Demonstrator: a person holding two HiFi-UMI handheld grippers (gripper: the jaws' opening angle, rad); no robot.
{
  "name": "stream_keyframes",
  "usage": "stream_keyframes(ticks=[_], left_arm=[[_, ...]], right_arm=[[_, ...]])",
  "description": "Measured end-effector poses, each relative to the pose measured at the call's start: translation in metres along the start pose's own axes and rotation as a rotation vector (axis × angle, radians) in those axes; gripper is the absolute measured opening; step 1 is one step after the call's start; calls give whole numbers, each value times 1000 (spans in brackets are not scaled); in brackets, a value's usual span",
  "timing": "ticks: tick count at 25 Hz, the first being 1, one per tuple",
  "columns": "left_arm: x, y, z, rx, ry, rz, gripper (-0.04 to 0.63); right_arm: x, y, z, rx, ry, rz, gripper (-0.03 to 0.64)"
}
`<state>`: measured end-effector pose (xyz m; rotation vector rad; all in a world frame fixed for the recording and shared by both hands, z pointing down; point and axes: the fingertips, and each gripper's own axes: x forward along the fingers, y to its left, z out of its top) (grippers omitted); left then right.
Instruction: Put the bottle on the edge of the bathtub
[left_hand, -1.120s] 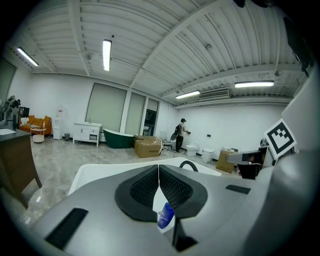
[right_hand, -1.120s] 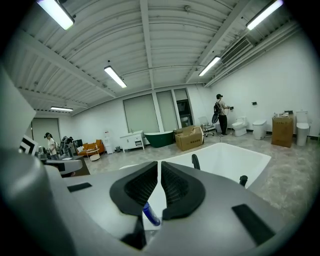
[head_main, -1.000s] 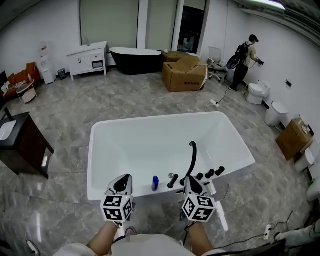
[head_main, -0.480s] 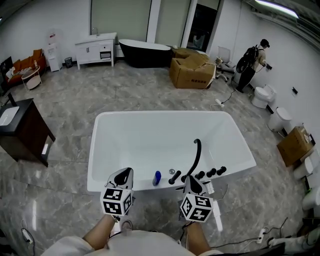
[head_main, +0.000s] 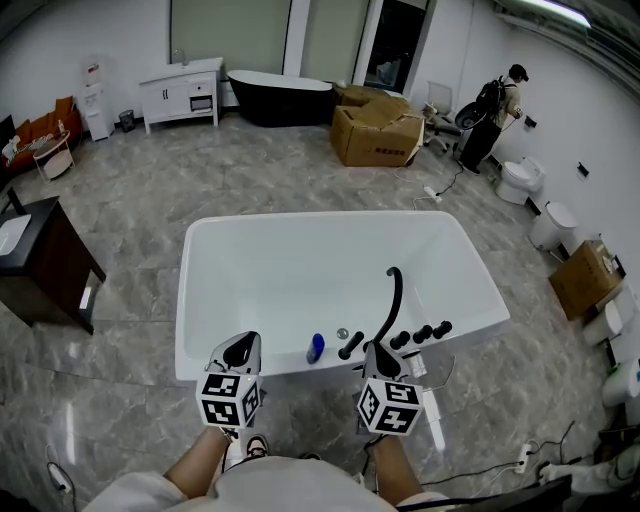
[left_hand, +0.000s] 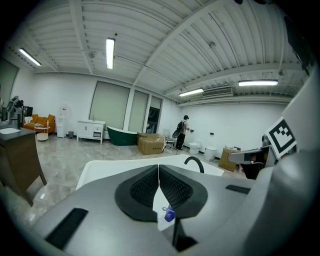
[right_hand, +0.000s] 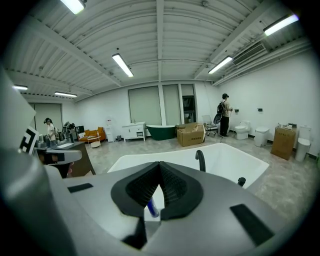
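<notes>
**Upright on the bathtub (head_main: 280, 364) edge: the bottle (head_main: 316, 347), with both tongs shut on nothing**

Blue and small, standing on the flat near rim, just left of the black tap handles (head_main: 420, 336) and the curved spout (head_main: 392, 292), touching neither. Likely put there for the ledge itself: wide and level where the fittings sit, so enough footing for a narrow base. How close to the inner drop into the basin, not clear from the head view.

Left gripper (head_main: 240, 348): jaws pressed together, nothing between the pads, held low in front of the rim and to the left of the bottle, clear of it. Right gripper (head_main: 376, 354): jaws likewise together and empty, just before the tap handles, to the right of the bottle and also apart from it. From each gripper view, only a glimpse of blue below the closed pads, beyond them rather than between them.

Judged from this layout, placement done: nothing clamped, nothing supported, the bottle carrying its own weight. Tongs kept either side and off the rim, probably to avoid brushing a light, tall thing. Main risk from here: a stray nudge tipping it into the tub or against the handles, so any move away best made backward and level, not across the ledge
</notes>
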<state>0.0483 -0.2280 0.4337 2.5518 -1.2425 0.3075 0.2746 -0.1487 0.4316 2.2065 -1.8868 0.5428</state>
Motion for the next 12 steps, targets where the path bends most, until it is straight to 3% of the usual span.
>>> stream_keyframes(ticks=[12], left_arm=[[-4,5,-1,-1,5,2,20]], right_arm=[[-4,4,-1,-16,8,-19,26]])
